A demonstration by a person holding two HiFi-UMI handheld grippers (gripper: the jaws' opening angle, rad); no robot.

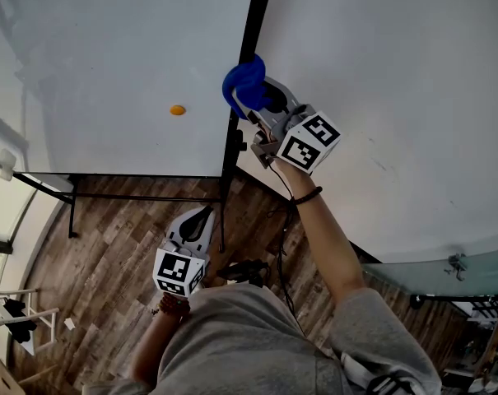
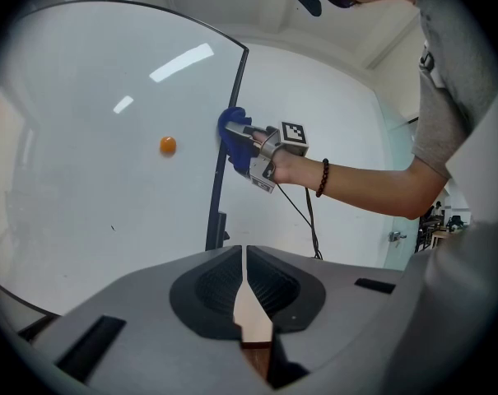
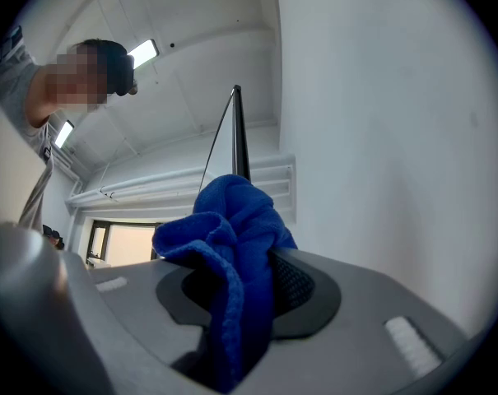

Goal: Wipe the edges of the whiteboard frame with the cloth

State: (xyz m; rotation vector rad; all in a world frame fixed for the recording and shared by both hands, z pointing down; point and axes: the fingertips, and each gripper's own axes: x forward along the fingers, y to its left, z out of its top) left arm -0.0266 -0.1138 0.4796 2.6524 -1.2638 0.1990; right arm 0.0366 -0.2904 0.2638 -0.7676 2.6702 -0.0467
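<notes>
The right gripper [image 1: 255,99] has its jaws closed on the blue cloth [image 1: 242,81]; the cloth touches the black frame [image 1: 250,23] at the right edge of the whiteboard [image 1: 109,48]; the left gripper [image 2: 246,271] hangs lower, jaws together, holding nothing; a small orange dot [image 1: 177,110] sits on the board.

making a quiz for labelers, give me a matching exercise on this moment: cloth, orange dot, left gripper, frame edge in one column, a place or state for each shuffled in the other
1. cloth
2. orange dot
3. left gripper
4. frame edge

a. shut, nothing between its jaws
b. black strip running up the board's side
c. blue, clamped in the right gripper at the frame
d. on the whiteboard, left of the frame

Pairs: 1-c; 2-d; 3-a; 4-b
</notes>
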